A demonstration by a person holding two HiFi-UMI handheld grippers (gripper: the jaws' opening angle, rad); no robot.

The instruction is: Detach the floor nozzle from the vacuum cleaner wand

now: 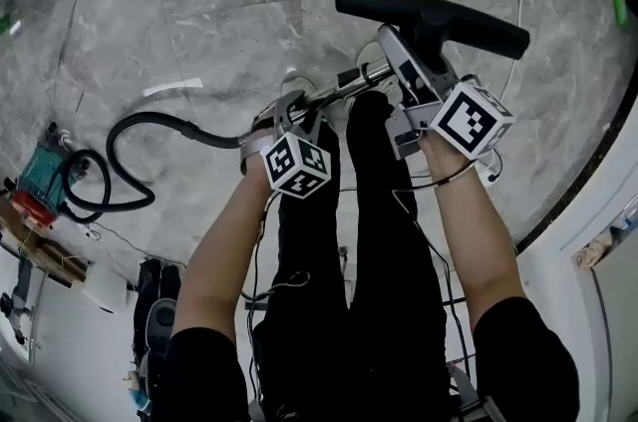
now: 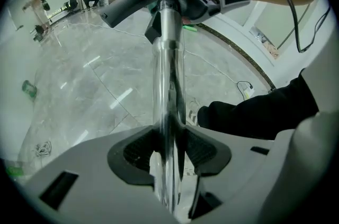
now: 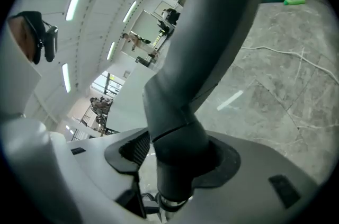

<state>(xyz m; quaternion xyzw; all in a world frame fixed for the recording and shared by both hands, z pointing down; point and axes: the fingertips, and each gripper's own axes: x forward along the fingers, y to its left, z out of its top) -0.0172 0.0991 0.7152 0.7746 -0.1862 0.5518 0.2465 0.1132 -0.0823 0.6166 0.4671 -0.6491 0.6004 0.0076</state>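
Grey marble floor (image 1: 229, 1), person's legs in black below. Black hose (image 1: 150, 117) loops from the wand end back to the teal vacuum body (image 1: 40, 173) at far left. Black floor nozzle (image 1: 439, 16) is held up in front of the person, not yet separated: in the left gripper view its neck is seated on the chrome wand (image 1: 344, 89).

Left gripper (image 2: 168, 150): pads clamped on the wand, tube running straight between them. Right gripper (image 3: 177, 157): jaws spread wide round the nozzle neck. The neck fills the gap, but the ribbed pad on one side looks just clear of it, so it reads as not gripping.

Risks:
- The nozzle hangs only on the wand joint. If it lets go before the right jaws close, it could drop to the marble.
- The chrome tube is slick, so a hard pull may slide it through the left pads.
- A pull off the wand's axis could jam the joint.
- The hose may tug the vacuum body.

Counts: one nozzle, one wand, one hose, one vacuum body, two grippers, two marker cubes.
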